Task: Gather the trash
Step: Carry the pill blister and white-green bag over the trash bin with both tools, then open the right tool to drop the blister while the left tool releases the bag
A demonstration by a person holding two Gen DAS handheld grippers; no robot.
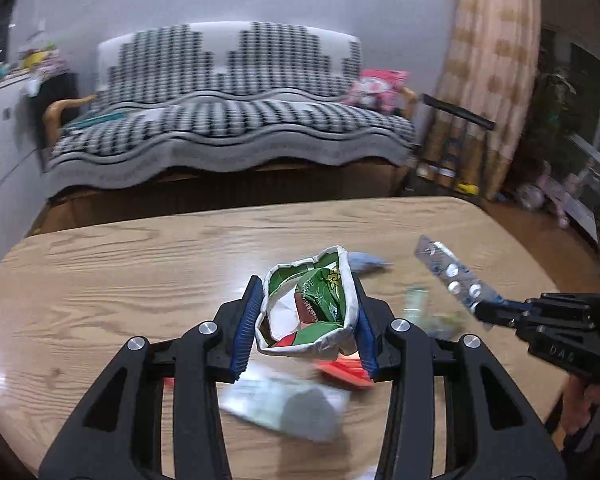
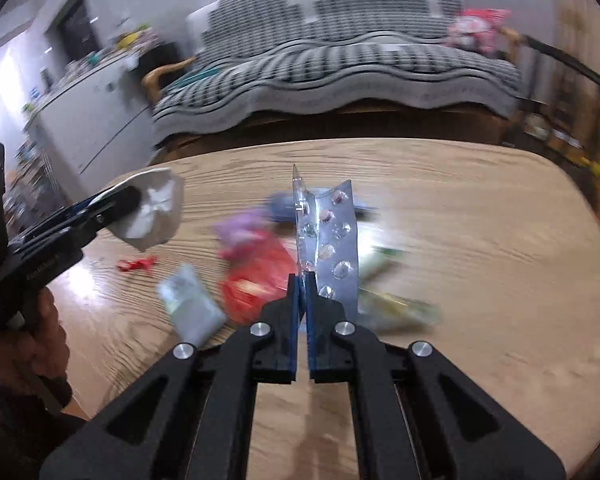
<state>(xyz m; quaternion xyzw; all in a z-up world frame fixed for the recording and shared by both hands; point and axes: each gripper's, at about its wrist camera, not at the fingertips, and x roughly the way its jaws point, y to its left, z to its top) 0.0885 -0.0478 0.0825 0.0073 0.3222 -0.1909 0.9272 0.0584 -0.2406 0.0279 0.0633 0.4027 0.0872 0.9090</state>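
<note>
Behind the wooden table stands a sofa draped in a black-and-white patterned cover, with a pink cushion at one end and a patterned curtain beside it.

On the tabletop lies a scatter of trash, much of it blurred: a red wrapper, a pale grey packet, a small red scrap, a purple piece, a bluish piece and some greenish wrappers.

The left gripper is clamped on a crumpled green-and-white packet; its 2 blue pads press the packet's sides and hold it clear of the table. In the right wrist view the same packet shows its silvery-white side at the left, past the hand that grips the tool's handle.

The right gripper has its jaws fully closed, pinching the lower edge of a silver blister pack. The pack stands up from the fingertips, folded lengthwise, with round pill pockets along its face. From the left wrist view it hangs in the air to the right of the green packet, well apart from it and above the table.
</note>
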